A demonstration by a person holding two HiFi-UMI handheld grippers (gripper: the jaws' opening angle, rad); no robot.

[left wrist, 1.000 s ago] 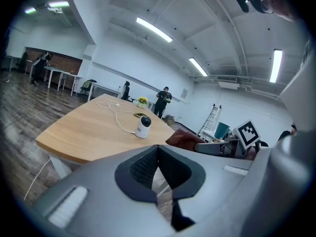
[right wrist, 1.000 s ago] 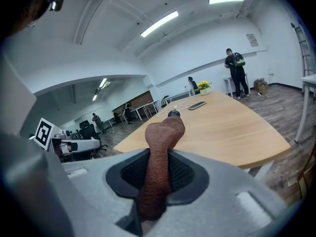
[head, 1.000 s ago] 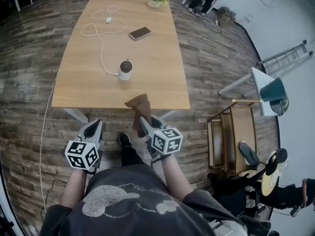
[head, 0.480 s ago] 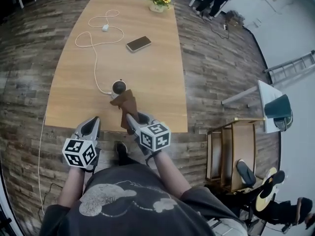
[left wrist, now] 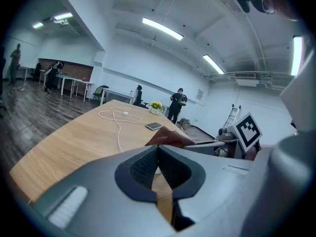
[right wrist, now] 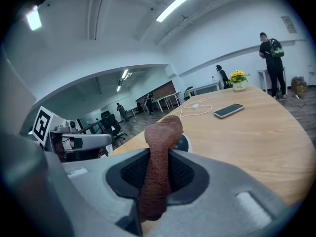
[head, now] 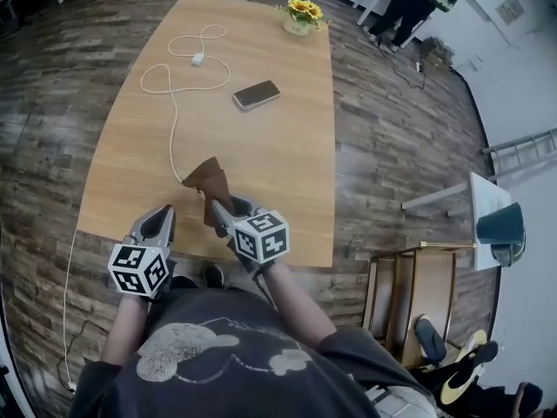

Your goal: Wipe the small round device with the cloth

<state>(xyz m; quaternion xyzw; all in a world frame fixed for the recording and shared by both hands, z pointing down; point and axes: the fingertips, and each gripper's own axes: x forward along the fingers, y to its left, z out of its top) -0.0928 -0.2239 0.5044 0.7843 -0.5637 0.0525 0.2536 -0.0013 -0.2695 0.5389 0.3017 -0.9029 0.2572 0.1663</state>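
Two jaws of my right gripper are clamped on the brown cloth. It stands up past their tips in a folded wad, so the soft end rather than the hard jaws meets the work. Just behind that wad is the small round device, with its dark top and pale rim showing to the right of the cloth. Whether cloth and device already touch I cannot tell. From the head view the cloth covers it, near my edge of the table.

My left gripper is pressed together on nothing. I hold it low at the table's near edge, left of the cloth, out of the wiping path. A white cable runs under the cloth toward the device, so I judge a hard swipe could drag it. The phone lies well apart.
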